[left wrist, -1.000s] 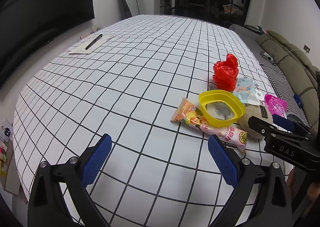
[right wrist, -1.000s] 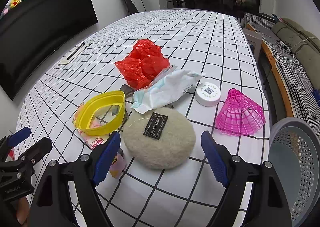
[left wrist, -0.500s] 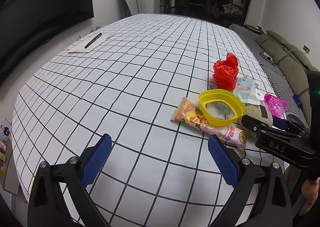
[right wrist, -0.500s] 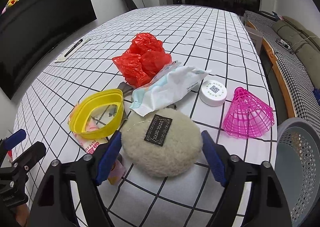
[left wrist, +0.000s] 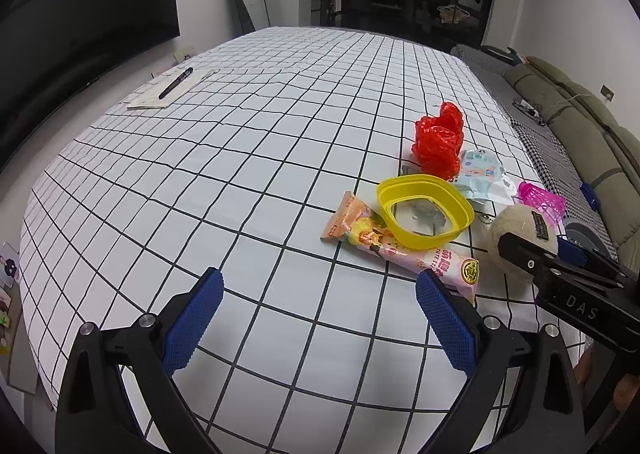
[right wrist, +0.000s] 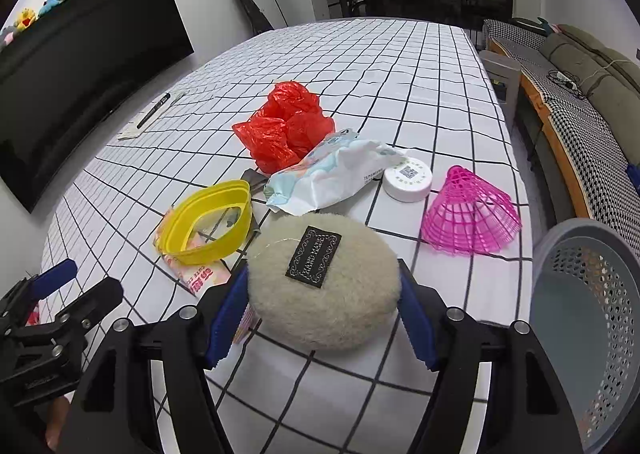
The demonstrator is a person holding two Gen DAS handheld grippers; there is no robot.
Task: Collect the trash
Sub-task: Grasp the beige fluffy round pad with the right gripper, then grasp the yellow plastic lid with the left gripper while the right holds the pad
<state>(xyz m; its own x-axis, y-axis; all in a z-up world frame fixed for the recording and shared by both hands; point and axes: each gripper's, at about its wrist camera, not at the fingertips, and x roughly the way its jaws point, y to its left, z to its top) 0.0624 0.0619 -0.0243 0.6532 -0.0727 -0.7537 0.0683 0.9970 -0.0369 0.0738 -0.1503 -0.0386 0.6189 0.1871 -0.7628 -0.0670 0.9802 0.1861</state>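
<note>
Now fluffy pad (right wrist: 324, 286) sits between closing right claw (right wrist: 320, 318).

Fluffy cream pad (right wrist: 324, 294), crinkly glossy red bag (right wrist: 286, 120).

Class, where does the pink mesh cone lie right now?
In the right wrist view the pink mesh cone lies on its side at the table's right edge, beside the white round tin.

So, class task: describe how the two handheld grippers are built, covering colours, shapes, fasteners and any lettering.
Both the left gripper and right gripper share one build: matte black angular arms spreading in a V, silver round screws at the joints, and blue textured pads lining the fingers. Seen from the left wrist camera, the right gripper's black body carries white "DAS" lettering. No cables or sleeves show.
</note>
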